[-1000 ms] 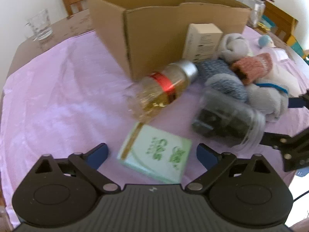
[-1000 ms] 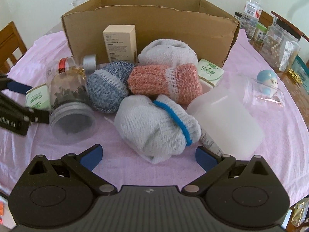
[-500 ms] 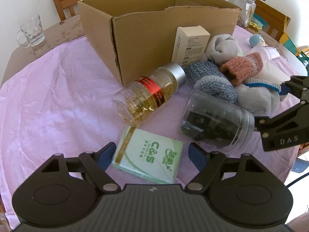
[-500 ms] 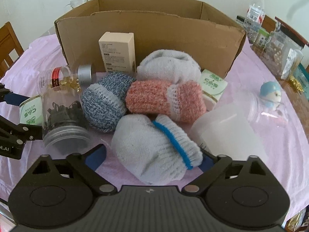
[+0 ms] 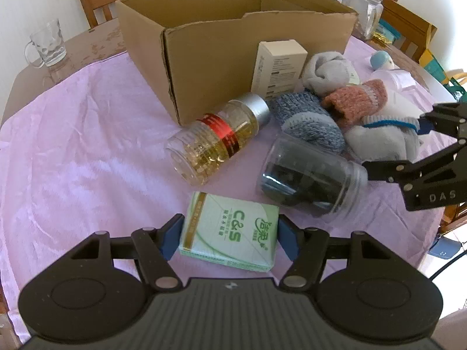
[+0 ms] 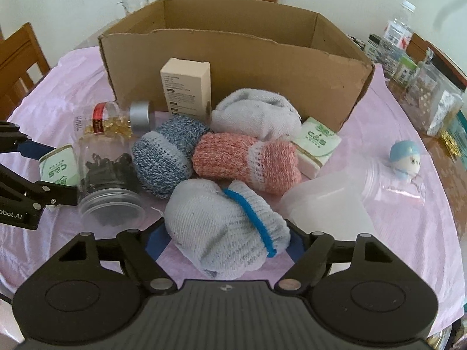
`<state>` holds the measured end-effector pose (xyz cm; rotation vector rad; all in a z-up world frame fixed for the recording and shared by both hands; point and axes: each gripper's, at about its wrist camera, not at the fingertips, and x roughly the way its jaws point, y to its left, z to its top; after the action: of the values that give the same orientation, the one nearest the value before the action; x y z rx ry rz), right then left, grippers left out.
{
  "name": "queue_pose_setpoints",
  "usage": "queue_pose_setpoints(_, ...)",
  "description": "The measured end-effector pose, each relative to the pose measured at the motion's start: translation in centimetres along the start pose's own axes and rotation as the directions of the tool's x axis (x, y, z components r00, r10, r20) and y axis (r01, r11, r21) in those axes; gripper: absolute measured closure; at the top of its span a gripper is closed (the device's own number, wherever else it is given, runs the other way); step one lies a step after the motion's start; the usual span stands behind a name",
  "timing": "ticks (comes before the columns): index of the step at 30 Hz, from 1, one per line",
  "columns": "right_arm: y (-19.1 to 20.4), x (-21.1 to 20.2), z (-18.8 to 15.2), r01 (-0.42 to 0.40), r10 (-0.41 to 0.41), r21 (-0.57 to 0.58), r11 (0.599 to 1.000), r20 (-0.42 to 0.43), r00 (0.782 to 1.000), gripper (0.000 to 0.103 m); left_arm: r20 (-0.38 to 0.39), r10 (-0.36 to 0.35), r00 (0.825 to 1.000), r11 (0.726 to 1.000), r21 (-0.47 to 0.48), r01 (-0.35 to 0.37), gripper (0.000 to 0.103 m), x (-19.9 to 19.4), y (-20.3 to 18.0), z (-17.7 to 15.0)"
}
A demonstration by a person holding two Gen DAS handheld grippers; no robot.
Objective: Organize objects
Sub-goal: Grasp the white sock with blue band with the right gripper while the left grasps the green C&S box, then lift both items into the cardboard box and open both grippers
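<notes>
An open cardboard box (image 5: 233, 43) (image 6: 233, 58) stands on the purple cloth. In front of it lie a capsule bottle (image 5: 216, 140), a clear jar of dark clips (image 5: 309, 175), a white carton (image 5: 280, 67), and blue (image 6: 166, 154), pink (image 6: 245, 160) and grey socks. My left gripper (image 5: 230, 237) is shut on a green tissue pack (image 5: 230, 230), a pad against each side. My right gripper (image 6: 224, 242) is shut on the grey sock with a blue band (image 6: 221, 227), which hides most of both pads.
A second tissue pack (image 6: 318, 143), a frosted plastic jar (image 6: 329, 207) and a small blue figurine (image 6: 405, 157) lie to the right. A glass mug (image 5: 46, 43) stands far left. Jars and bottles (image 6: 423, 81) crowd the far right. Wooden chairs ring the table.
Both grippers came down and forward and their fingers closed in: the left onto the green tissue pack, the right onto the blue-banded grey sock.
</notes>
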<state>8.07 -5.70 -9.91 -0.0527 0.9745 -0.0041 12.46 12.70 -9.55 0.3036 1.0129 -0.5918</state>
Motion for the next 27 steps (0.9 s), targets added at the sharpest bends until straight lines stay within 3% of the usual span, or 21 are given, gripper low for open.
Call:
queue_pose_setpoints(19,-1.7,-4.4,2.2,-0.074,0.077,-0.151,0.986,0.014,0.997,0.021,0.003,-0.009,1.0,1.0,-0.014,0.009,0.036,-4.3,-0.3,2.1)
queue_pose_setpoints(27,-3.4,-6.3,5.1,-0.144,0.15,-0.163,0.976,0.029,0.988,0.021,0.027,-0.022,0.999,0.999,-0.025,0.023,0.036,-6.3,-0.6,5.4)
